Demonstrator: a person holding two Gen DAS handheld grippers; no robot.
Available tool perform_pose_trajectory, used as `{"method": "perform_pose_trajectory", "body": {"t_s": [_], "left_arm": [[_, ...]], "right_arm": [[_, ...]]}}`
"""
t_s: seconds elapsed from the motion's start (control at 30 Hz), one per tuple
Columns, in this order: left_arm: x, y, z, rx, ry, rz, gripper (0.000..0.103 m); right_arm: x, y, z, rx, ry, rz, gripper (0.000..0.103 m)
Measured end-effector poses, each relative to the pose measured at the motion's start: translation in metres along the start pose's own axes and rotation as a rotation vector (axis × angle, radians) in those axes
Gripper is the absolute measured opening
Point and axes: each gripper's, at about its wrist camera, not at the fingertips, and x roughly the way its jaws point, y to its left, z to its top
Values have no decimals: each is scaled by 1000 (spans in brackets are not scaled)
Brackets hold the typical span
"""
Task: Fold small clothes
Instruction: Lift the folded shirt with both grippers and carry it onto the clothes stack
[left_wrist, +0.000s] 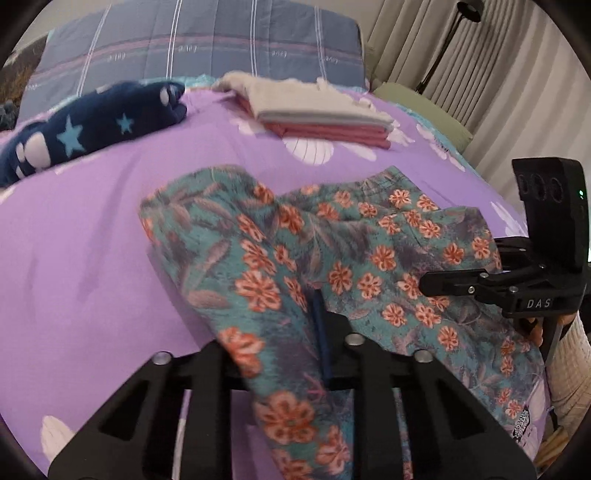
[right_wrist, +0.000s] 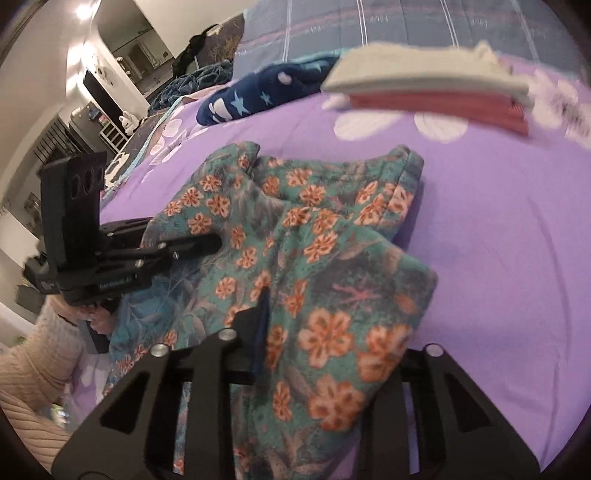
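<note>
Both grippers, left (left_wrist: 314, 332) and right (right_wrist: 269, 325), are clenched on the teal floral cotton garment (left_wrist: 332, 251), lifting its near edge, probably to fold it. It lies mid-frame on the purple bedsheet (left_wrist: 92, 240), below 2 folded stacked clothes (left_wrist: 321, 110).

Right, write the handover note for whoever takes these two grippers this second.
Left gripper: fingers shut on the near edge of the teal floral fabric garment.
Right gripper: fingers shut on the same garment's near edge, further along.
Garment lies crumpled, partly lifted off the purple flowered bedspread.
Done: folded stack of white and pink clothes at the far side.
Left: fold the floral piece; the navy star-print fleece item lies unfolded behind.
</note>
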Motion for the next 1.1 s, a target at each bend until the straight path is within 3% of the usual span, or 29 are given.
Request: {"method": "perform_pose_trajectory", "body": {"t_s": [0.33,0.5,0.7,0.8,1.1], "left_arm": [[-85,-59,19,182,-228,74,15],[-125,-92,37,261,-343,101,13],[-150,-128,80,377,-440,170,12],[-157,-140,105,409,-486,169,12],[-147,-171,165,512,-562,232,12]], "right_arm": [[-89,67,-8,-174,-272,-178,22],[-138,83,-7,-175,-417,-219,21],[-179,88,11,-170,-531,-265,20],[-198,84,27,-171,-585,-298,20],[-230,51,76,-154,-695,-408,21]]}}
